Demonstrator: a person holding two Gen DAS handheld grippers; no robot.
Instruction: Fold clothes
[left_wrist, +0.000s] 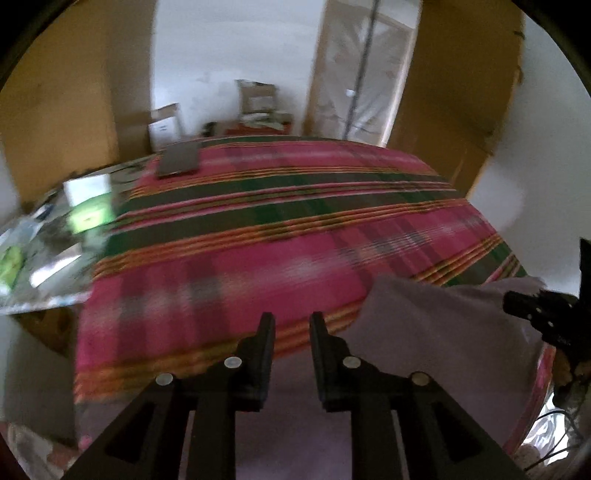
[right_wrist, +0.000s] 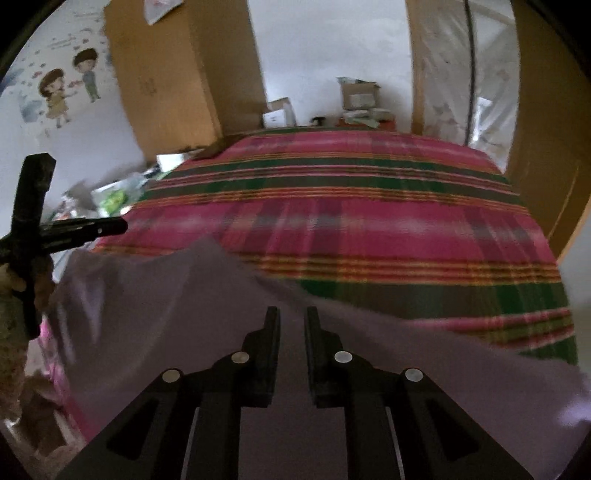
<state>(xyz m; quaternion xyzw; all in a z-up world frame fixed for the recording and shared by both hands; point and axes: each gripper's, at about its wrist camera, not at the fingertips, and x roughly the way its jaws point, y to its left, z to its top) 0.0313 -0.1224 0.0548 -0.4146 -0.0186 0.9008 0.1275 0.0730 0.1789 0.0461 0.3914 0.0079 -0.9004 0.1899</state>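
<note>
Dim, soft indoor light — heavy motion blur, fisheye-bent edges, dark corners.

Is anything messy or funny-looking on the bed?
Yes. The pale lilac cloth lies rumpled at the near edge of the pink and green striped bedspread, one corner peaked up, not flat. A heap of shiny plastic packets clutters the bed's left side. Everything is blurred.
</note>
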